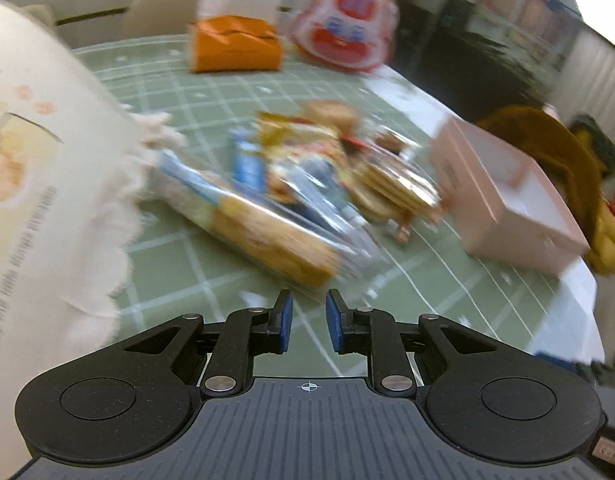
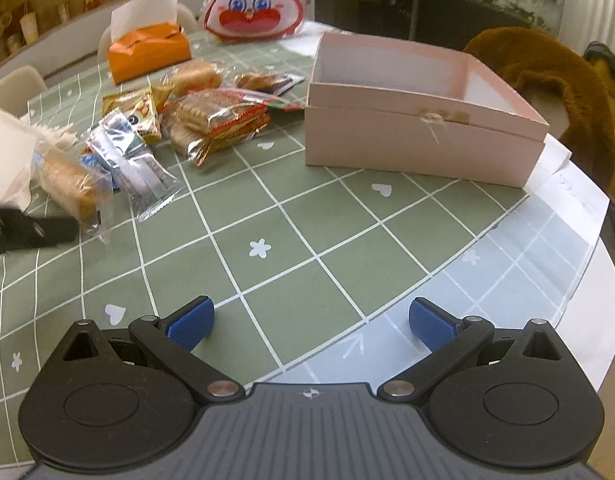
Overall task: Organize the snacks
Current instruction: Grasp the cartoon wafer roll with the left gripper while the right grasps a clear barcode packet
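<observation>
Green checked tablecloth (image 2: 291, 216) covers the table. Snacks (image 2: 155, 136) lie heaped at its left, apart from the open pink box (image 2: 419, 148). Left gripper (image 1: 309, 322) nearly pressed together, holding nothing. Right gripper (image 2: 310, 322) spread wide, empty, over bare cloth.

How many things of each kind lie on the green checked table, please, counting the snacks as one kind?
Snack packets: 6 that can be told apart (the pile overlaps, so more may hide)
Pink box: 1
Orange tissue box: 1
Rabbit-face bag: 1
White printed cloth: 1
Total: 10
</observation>
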### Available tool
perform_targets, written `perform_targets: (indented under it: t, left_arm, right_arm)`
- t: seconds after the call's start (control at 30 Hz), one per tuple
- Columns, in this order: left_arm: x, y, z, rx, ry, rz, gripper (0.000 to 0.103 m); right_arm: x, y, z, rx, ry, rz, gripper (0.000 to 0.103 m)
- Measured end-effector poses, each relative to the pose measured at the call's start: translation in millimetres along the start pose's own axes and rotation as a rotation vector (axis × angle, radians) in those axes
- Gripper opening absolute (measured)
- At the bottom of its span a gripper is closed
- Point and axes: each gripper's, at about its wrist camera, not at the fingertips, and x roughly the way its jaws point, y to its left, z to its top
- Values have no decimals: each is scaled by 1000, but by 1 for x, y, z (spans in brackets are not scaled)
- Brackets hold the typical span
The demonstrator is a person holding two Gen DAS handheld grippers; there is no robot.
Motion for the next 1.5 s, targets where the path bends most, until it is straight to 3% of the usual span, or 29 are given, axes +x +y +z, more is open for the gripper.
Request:
perform_targets:
  t: [0.13, 0.23, 0.3, 0.43, 0.57, 0.6, 0.7, 0.73, 0.9, 1.0, 1.07, 1.1, 1.13, 1.2, 1.3, 1.5]
  left_arm:
    - [-6, 17, 14, -50, -24, 60, 22]
    - [-2, 37, 22, -177, -28, 47, 23]
    - [2, 46, 26, -254, -30, 48, 23]
    - [18, 54, 40, -357, -5, 118, 22]
    - [32, 66, 51, -476, 2, 75, 24]
    - [35, 66, 53, -483, -10, 71, 28]
    - [46, 64, 60, -460, -6, 101, 51]
    - [49, 62, 63, -459, -1, 110, 54]
    - [65, 48, 71, -359, 61, 55, 53]
    - [74, 42, 70, -294, 151, 3, 51]
    - [75, 41, 66, -262, 158, 18, 50]
    - [74, 41, 64, -250, 153, 27, 48]
    - [73, 41, 63, -251, 147, 30, 47]
    - [73, 39, 61, -242, 133, 35, 47]
    - [70, 35, 59, -214, 132, 39, 46]
    - [55, 19, 40, -141, 131, -71, 43]
  right_arm:
    - [9, 5, 19, -85, 87, 66, 103]
    - [10, 8, 26, -76, 98, 73, 103]
    - [8, 10, 30, -67, 86, 60, 103]
    - [-1, 18, 41, -133, 36, 44, 103]
    - [-8, 20, 53, -178, -2, 55, 103]
    - [-6, 20, 57, -178, -6, 57, 103]
    - [0, 20, 66, -173, 7, 70, 103]
    - [4, 22, 69, -178, 13, 86, 103]
    - [19, 48, 91, -216, 34, 230, 100]
    - [30, 71, 103, -268, 52, 319, 84]
    - [38, 85, 107, -294, 57, 354, 80]
    - [41, 89, 110, -302, 54, 354, 75]
    - [46, 91, 112, -314, 71, 354, 59]
    - [55, 91, 112, -310, 128, 353, 40]
    - [51, 82, 108, -287, 135, 355, 38]
    - [32, 44, 86, -197, 181, 351, 37]
